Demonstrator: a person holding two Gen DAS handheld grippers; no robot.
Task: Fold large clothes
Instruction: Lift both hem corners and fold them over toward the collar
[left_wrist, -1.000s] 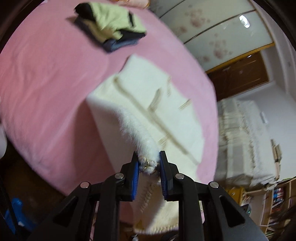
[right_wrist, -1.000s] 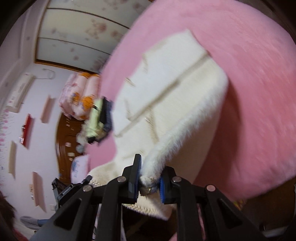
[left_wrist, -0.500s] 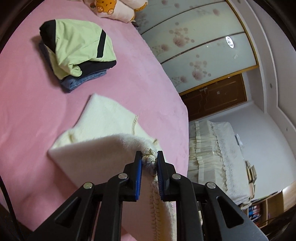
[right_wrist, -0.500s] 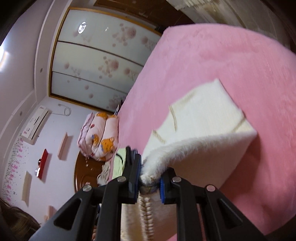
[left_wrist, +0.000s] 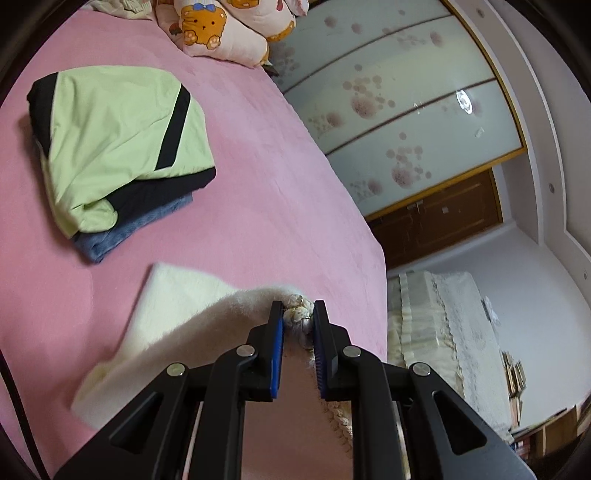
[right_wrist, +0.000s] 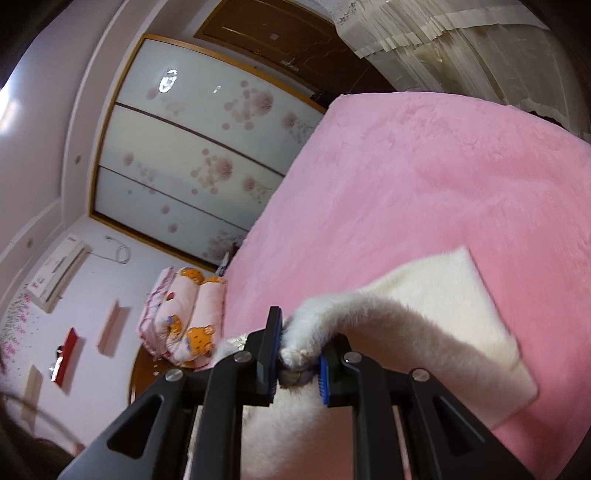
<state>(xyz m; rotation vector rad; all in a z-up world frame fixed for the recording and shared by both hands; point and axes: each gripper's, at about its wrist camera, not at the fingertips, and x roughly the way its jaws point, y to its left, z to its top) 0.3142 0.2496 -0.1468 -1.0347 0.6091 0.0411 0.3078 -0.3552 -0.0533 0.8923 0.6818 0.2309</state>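
Note:
A fluffy cream garment (left_wrist: 173, 317) with braided trim lies partly on the pink bed (left_wrist: 258, 184), its near edge lifted and carried over the part that rests flat. My left gripper (left_wrist: 298, 314) is shut on a bunched, braided corner of it. In the right wrist view the same cream garment (right_wrist: 436, 317) drapes over the black fingers, and my right gripper (right_wrist: 295, 354) is shut on another thick corner. The flat far corner shows beyond each gripper. The layers under the lifted fold are hidden.
A folded pile, lime green and black top (left_wrist: 118, 140) over blue denim (left_wrist: 125, 229), sits at the left of the bed. Cartoon bear pillows (left_wrist: 221, 33) lie at the head. Sliding wardrobe doors (left_wrist: 399, 110) and a cream curtain (left_wrist: 443, 332) stand beyond the bed's far edge.
Both grippers carried the garment's held corners forward over the bed, laying the lifted part over the flat part. The visible flat area shrank and the green pile came closer.

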